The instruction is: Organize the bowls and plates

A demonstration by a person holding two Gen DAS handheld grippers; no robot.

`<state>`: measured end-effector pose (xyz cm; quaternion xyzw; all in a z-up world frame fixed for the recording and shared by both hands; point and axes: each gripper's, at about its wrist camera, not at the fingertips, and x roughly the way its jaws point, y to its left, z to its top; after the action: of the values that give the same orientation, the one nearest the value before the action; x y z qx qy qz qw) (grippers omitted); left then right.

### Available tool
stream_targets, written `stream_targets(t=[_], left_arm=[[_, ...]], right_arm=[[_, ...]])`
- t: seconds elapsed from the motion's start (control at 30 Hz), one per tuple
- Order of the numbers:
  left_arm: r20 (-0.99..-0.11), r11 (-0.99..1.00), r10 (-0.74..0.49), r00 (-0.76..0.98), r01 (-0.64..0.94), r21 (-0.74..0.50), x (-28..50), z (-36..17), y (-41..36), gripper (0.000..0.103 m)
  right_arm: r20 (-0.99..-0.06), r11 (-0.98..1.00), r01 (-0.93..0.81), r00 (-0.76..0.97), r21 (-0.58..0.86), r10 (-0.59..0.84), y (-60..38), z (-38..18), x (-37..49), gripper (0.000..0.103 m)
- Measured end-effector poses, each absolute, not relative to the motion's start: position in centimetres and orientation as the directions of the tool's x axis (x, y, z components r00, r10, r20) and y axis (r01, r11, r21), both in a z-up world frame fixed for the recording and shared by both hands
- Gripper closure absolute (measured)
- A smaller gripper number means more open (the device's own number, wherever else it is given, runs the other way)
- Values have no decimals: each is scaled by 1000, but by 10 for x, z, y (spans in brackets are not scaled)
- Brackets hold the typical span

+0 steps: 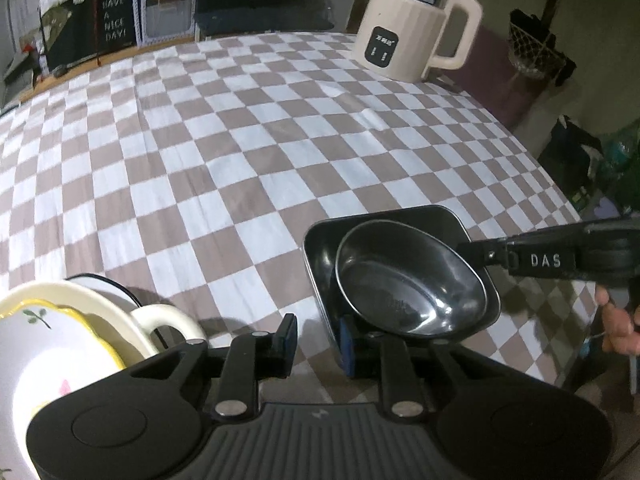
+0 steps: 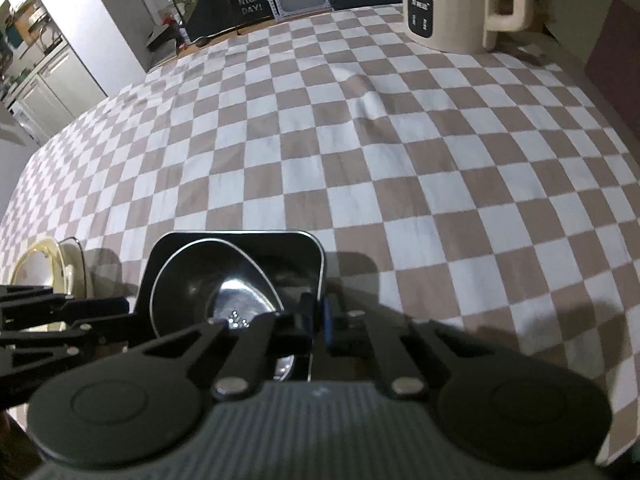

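Note:
A black square dish (image 1: 320, 240) lies on the checked tablecloth with a round dark metal bowl (image 1: 408, 284) tilted inside it. Both show in the right wrist view, the dish (image 2: 240, 240) and the bowl (image 2: 224, 280). My right gripper (image 2: 318, 320) is shut on the square dish's right rim; it enters the left wrist view from the right (image 1: 464, 246). My left gripper (image 1: 318, 340) is open and empty, just left of the dish's near corner. A stack of cream and flowered plates (image 1: 60, 328) with a white mug (image 1: 168, 320) sits at my left.
A cream electric kettle (image 1: 412, 36) stands at the table's far right, also in the right wrist view (image 2: 452, 4). A black bag and boxes (image 1: 112, 20) lie beyond the far edge. The table edge (image 1: 568, 208) drops off to the right.

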<state>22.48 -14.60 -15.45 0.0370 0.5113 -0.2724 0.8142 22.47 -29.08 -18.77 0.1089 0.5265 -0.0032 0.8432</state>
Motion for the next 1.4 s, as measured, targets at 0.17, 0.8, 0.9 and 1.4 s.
stream_targets(t=[0.17, 0.8, 0.9, 1.4], left_arm=[[-844, 854, -443, 302, 430, -294, 234, -161, -146, 95], [-768, 849, -517, 378, 343, -403, 233, -139, -116, 96], [-731, 846, -530, 431, 329, -419, 229, -122, -101, 96], [-593, 837, -523, 612, 235, -494, 195, -66, -6, 96]], right_arm=[[-890, 970, 131, 438, 207, 130, -293, -190, 227, 97], [-805, 949, 105, 562, 296, 189, -301, -161, 200, 97], [-767, 940, 90, 605, 330, 211, -299, -150, 198, 97], [-633, 902, -70, 689, 426, 353, -240, -120, 205, 97]])
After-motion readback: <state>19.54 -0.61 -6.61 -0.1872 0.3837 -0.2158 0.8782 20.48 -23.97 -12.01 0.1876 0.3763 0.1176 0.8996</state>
